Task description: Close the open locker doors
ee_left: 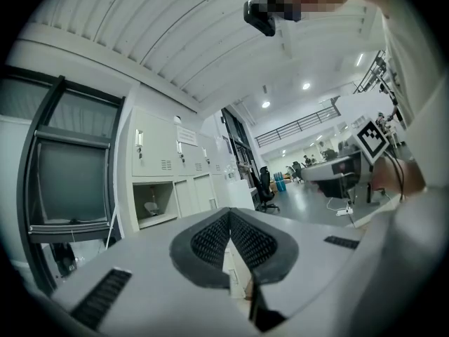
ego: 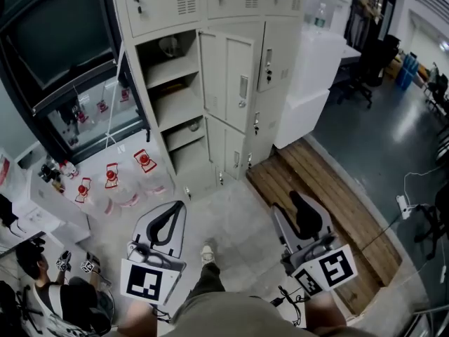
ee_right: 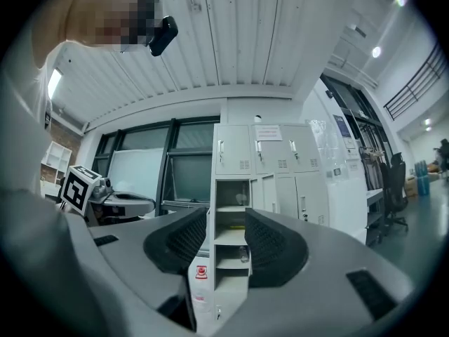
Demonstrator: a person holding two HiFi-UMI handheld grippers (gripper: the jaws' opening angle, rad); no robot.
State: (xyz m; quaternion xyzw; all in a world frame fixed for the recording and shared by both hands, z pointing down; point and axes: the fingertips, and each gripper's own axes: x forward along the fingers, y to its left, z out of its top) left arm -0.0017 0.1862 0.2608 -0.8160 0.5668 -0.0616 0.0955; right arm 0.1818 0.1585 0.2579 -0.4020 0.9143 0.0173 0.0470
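On the floor at the far left, near the dark glass wall, a group of clear bottles with red caps (ego: 112,176) stands, and a person (ego: 52,297) sits in the lower left corner. Next to them you hold the left gripper (ego: 177,209) level above the grey floor (ego: 231,223). Its jaws are together, the tips touching, with nothing between them. Ahead of you, at the back edge of the floor, stands the beige locker (ego: 175,2). Its left column (ego: 172,83) is open and shows shelves. An upper door (ego: 228,76) and a lower door (ego: 228,153) are swung to the right, in front of the middle column. Both grippers are well apart from these doors. Further right you hold the right gripper (ego: 298,201), its jaws apart and empty. Through the gap its view shows the open column. Beneath this gripper lies a wooden platform (ego: 316,174), and a white box (ego: 312,76) stands just beside the locker's right side.
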